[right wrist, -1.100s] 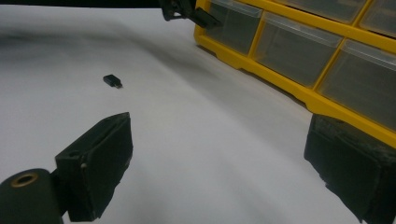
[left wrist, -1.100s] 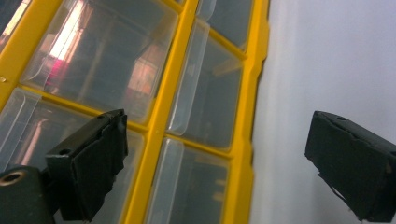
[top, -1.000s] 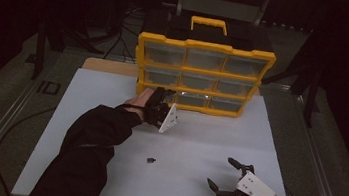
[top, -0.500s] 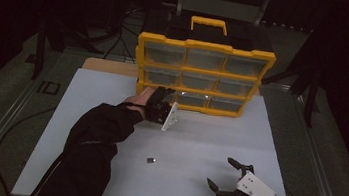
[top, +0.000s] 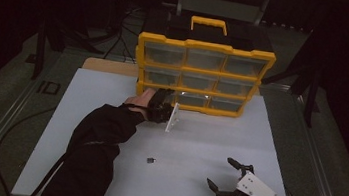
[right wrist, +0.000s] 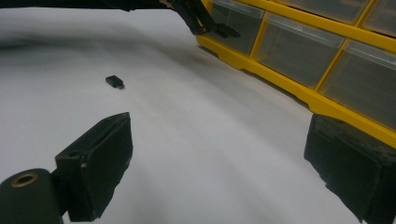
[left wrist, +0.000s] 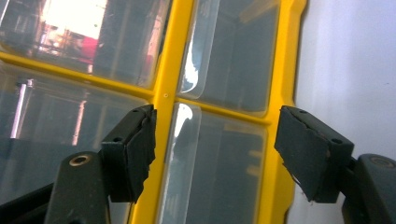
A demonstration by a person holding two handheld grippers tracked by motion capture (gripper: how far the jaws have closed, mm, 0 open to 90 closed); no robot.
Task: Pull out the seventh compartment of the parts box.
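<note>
Standing at the far side of the white table (top: 112,95): one yellow drawer cabinet (top: 202,76), nine clear-fronted drawers in three rows, contents too dim to tell. Reaching its bottom-left drawer (left wrist: 219,163): left gripper (left wrist: 217,154), jaws spread. Hovering near right: right gripper (top: 225,177), likewise spread. Lying between: one small black piece (top: 150,160).

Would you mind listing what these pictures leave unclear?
- Drawer contents of the yellow organizer: high view too dim; glare on the fronts in the left gripper view.
- Small black item on the table: too small to identify.
- Left tongs tips: hidden by the hand in the high view.
</note>
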